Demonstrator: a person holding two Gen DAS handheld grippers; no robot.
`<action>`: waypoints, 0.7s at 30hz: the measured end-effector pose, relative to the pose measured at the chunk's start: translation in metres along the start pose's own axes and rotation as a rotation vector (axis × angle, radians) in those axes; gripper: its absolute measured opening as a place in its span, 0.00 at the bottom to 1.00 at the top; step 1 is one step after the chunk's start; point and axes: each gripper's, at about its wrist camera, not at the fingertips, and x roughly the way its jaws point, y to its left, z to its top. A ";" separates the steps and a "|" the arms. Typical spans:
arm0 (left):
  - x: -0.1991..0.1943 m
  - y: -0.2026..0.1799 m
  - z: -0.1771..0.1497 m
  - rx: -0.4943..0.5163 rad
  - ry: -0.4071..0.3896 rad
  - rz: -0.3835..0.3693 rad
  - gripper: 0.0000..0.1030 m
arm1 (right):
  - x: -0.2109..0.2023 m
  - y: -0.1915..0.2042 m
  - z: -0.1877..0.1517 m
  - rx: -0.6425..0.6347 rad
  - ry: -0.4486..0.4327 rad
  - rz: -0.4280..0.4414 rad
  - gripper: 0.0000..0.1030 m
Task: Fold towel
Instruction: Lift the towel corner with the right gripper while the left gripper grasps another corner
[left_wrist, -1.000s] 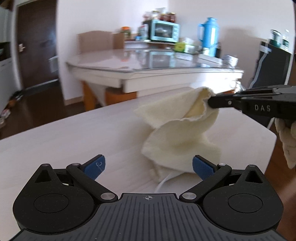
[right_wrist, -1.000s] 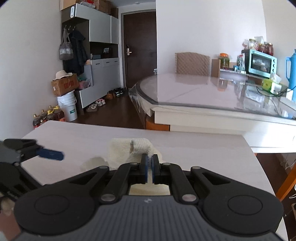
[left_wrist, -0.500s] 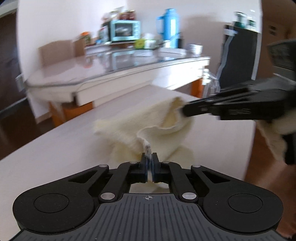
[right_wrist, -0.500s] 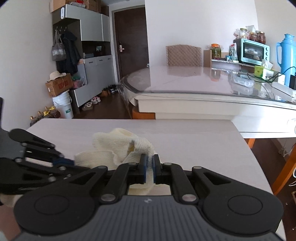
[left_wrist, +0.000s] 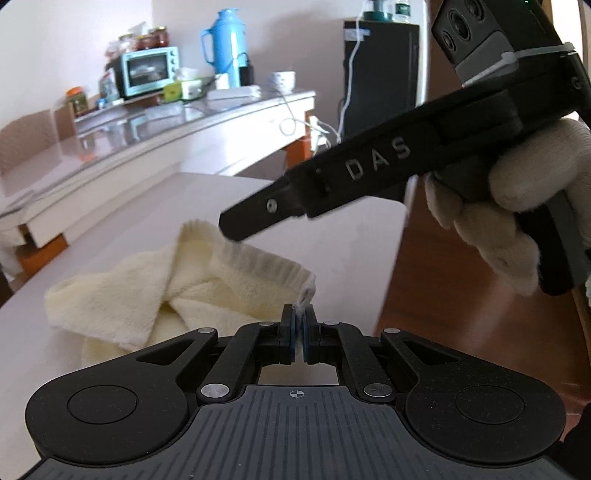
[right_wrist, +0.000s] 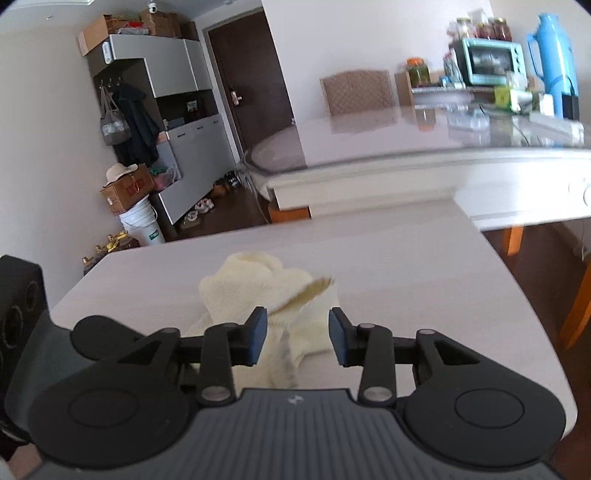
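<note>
A cream towel (left_wrist: 155, 295) lies crumpled on the pale table (left_wrist: 332, 236). My left gripper (left_wrist: 298, 325) is shut on a corner of the towel, with threads sticking up between the pads. My right gripper (right_wrist: 295, 334) is open and empty, just above the towel (right_wrist: 266, 291), which lies bunched between and beyond its fingers. In the left wrist view the right gripper's black fingers (left_wrist: 258, 218) hang over the towel's raised fold, held by a gloved hand (left_wrist: 517, 210). The left gripper's body (right_wrist: 22, 306) shows at the left edge of the right wrist view.
A glass-topped dining table (right_wrist: 424, 147) stands beyond the work table with a toaster oven (right_wrist: 491, 61) and blue flask (right_wrist: 554, 44). The work table's right edge (right_wrist: 528, 288) drops to a wooden floor. A cabinet, boxes and a bucket (right_wrist: 142, 221) stand at the far left.
My left gripper closed on a towel corner and swung right. My right gripper opened and let go of the towel, which dropped lower onto the table.
</note>
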 end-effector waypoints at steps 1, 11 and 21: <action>0.000 -0.001 0.000 0.004 0.002 0.000 0.04 | 0.001 -0.002 -0.002 0.003 0.013 -0.002 0.39; -0.020 0.001 -0.010 0.041 0.017 0.003 0.32 | 0.007 -0.013 -0.011 0.018 0.055 0.026 0.03; -0.025 0.043 -0.011 0.385 0.052 0.245 0.31 | 0.004 -0.016 -0.010 0.015 0.042 0.012 0.03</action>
